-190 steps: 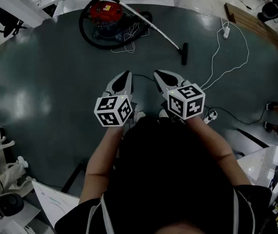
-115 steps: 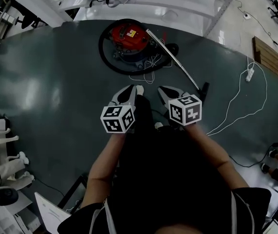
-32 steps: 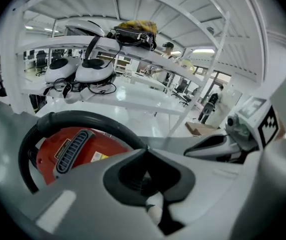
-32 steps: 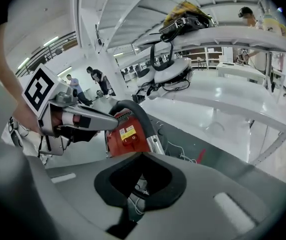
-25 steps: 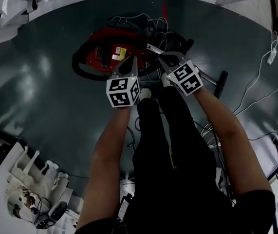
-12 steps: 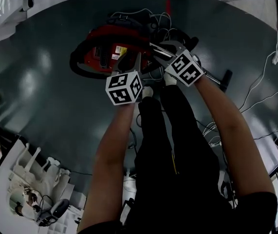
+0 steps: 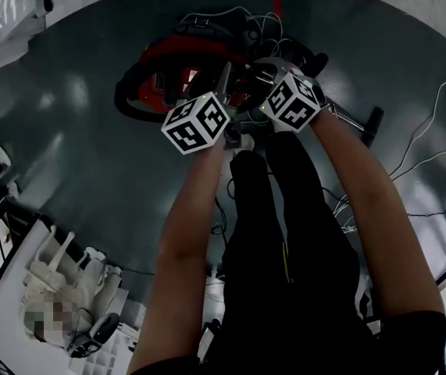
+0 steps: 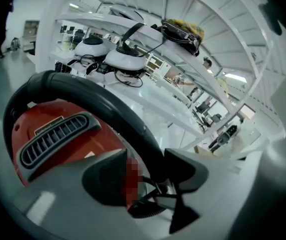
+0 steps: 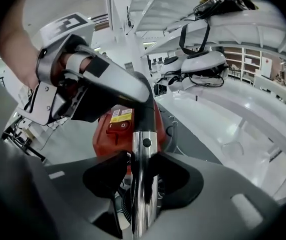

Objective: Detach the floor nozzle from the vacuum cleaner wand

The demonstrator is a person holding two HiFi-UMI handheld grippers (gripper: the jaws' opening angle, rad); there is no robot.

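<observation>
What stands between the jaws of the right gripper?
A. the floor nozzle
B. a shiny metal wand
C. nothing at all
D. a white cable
B: the right gripper view shows the shiny metal wand running between the jaws of the right gripper, which have just been opening.

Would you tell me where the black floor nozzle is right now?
In the head view, the black floor nozzle lies on the dark floor at the right, beside the person's right forearm, at the end of the shiny metal wand.
</observation>
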